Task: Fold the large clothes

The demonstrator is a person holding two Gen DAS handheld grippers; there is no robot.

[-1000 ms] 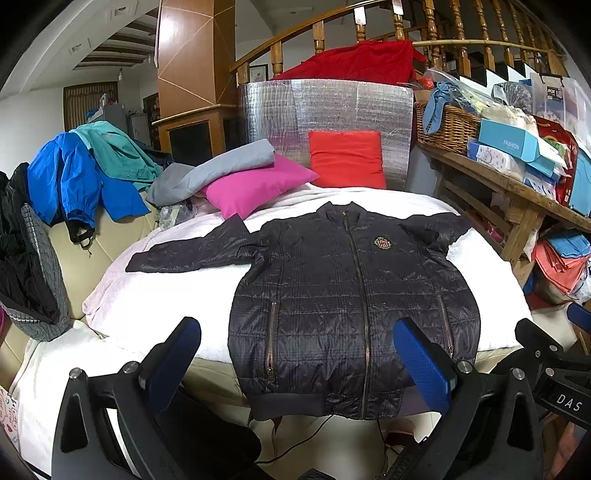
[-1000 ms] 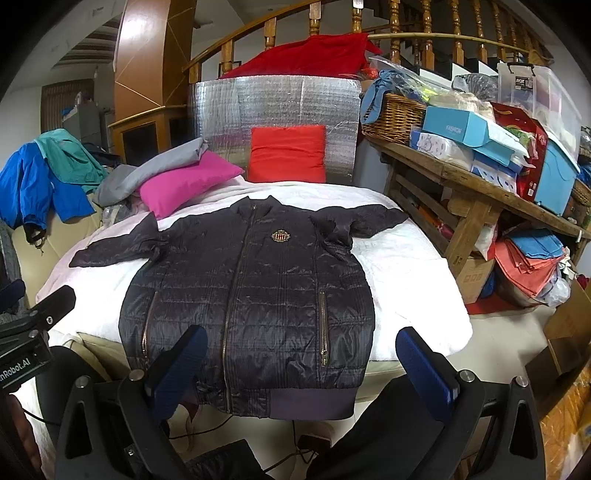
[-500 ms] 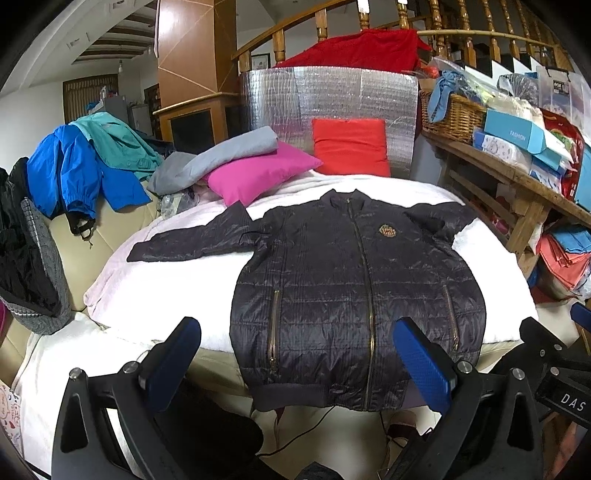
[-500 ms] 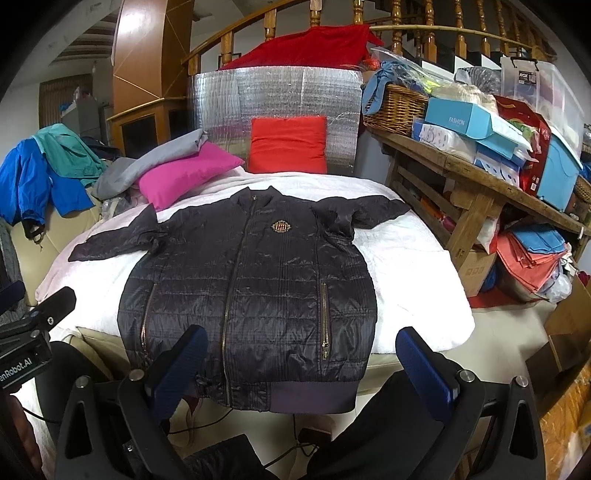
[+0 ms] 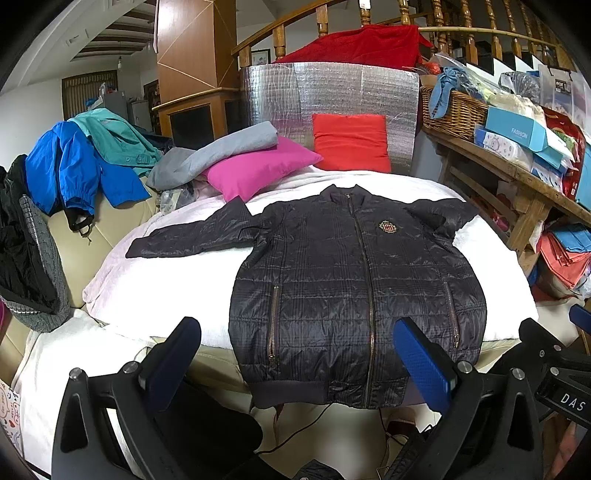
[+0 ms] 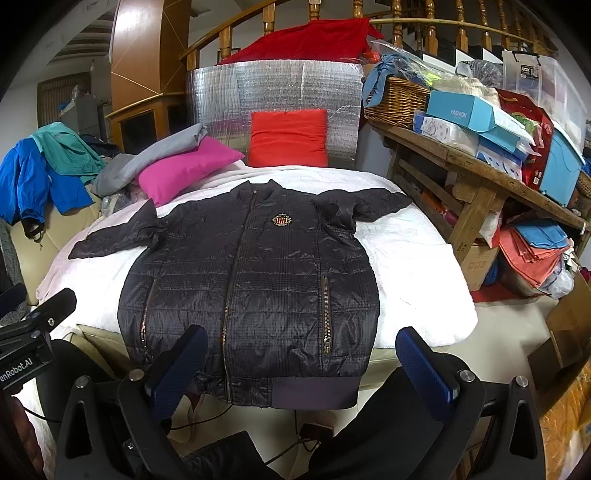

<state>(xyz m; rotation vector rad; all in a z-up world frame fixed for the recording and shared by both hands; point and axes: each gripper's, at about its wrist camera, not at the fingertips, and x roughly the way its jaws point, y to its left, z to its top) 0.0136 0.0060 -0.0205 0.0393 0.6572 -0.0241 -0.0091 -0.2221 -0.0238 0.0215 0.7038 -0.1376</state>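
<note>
Jacket [image 5: 354,280] hem past bed edge

Place: you're in a lived-in home | cues: wooden stair banister [image 5: 461,22] | white-covered bed [image 6: 413,258] | pink square cushion [image 5: 258,166] | woven wicker basket [image 6: 395,96]

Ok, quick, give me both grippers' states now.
Left gripper: open, holding nothing.
Right gripper: open, holding nothing, short of the black jacket.

We count one black quilted jacket [image 5: 354,280] spread on the white cover, with two side-pocket zips and one crest badge [image 5: 386,227]. At twelve o'clock sit two cushions: one pink [image 5: 258,166], one red [image 5: 351,142]. At two o'clock stands one wicker basket [image 5: 454,110]. Two wide-spread grippers frame it: left [image 5: 303,360], right [image 6: 301,365].
</note>
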